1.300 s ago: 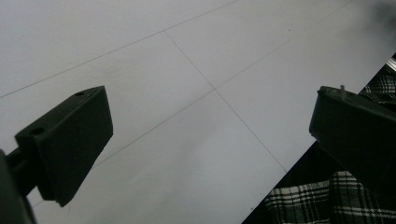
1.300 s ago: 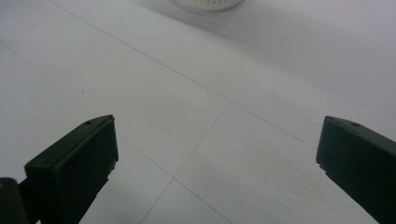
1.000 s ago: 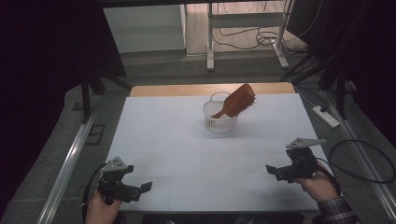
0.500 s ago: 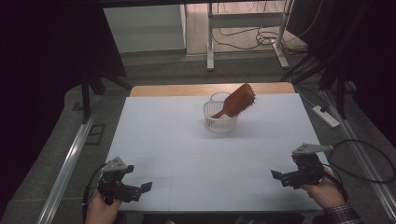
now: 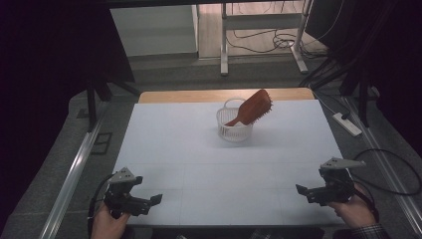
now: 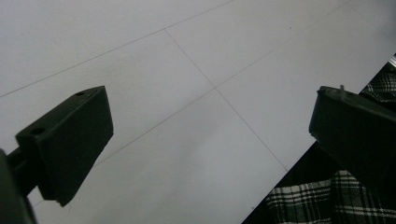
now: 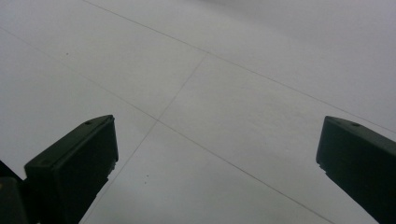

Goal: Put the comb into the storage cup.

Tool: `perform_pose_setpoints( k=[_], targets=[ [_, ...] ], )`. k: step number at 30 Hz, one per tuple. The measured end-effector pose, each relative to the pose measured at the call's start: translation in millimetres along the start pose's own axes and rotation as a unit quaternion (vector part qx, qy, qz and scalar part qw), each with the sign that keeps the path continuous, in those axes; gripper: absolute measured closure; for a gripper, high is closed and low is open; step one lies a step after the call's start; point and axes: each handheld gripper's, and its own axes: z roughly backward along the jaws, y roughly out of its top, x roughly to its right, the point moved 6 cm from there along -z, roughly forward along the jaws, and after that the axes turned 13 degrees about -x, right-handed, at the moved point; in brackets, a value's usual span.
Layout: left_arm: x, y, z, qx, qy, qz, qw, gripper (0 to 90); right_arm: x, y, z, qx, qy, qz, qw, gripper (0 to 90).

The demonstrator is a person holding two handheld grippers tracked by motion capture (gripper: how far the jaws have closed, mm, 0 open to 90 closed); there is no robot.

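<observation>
well ahead of both claws, a brown wooden hairbrush [image 5: 254, 107] is left in a white plastic basket [image 5: 234, 128]; the right claw [image 5: 304, 191] has been drawn back, both spread empty.

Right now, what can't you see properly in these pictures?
- High view: the hairbrush handle's lower end, hidden inside the white basket.
- High view: the basket's bottom and anything else in it, too small and dim.
- Left gripper view: the checked sleeve, cut off by the edge.
</observation>
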Motion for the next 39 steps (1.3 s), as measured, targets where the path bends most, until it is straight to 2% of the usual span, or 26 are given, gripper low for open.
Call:
perform_pose_setpoints(
  k=[22,39],
  targets=[
    [-0.3,-0.3,0.1,-0.002,0.002,-0.001,1.0,0.5,4.0,-20.1,15.0,-0.001,-0.016,-0.021,0.9996,0.0],
    [-0.5,-0.3,0.1,-0.001,0.002,0.0,1.0,0.5,4.1,-27.0,22.3,-0.004,-0.025,-0.026,0.9993,0.0]
  ],
)
